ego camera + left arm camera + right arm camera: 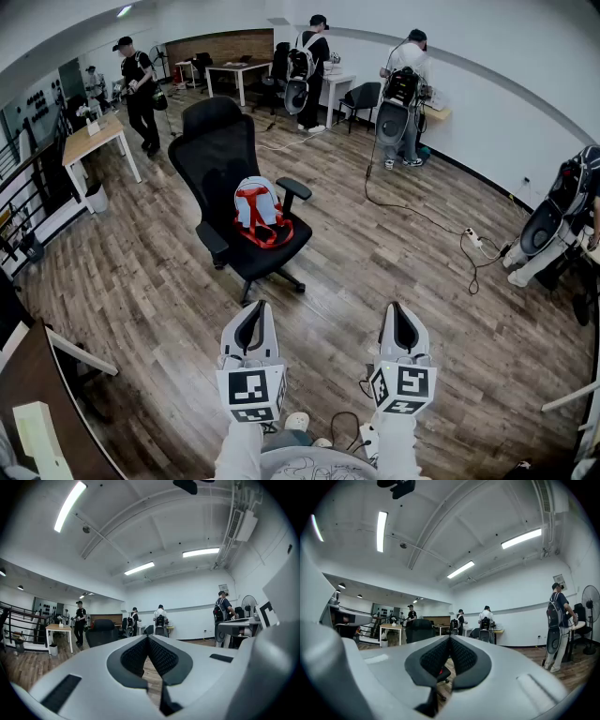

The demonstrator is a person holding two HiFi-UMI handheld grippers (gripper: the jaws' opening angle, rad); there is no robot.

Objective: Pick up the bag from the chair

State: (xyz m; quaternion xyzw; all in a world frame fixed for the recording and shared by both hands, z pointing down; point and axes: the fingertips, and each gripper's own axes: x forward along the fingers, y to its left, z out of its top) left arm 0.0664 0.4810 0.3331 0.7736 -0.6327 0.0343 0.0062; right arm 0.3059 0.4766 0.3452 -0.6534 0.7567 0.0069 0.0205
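An open office: black mesh swivel chair [225, 159] on wood-plank flooring [394, 272], white-topped desks [91, 141], fluorescent strip ceiling lights [69, 506].

The left gripper [254, 311] and the right gripper [396, 311] have smooth light-grey shells tapering to rounded tips, each lined inside with black pads [161, 657] of dimpled rubber. Behind each sits a cube [251, 394] bearing black-and-white square markers, and the person wears white sleeves [238, 456]

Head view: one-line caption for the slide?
Left tongs and right tongs, shut and empty, short of the office chair holding the bag.
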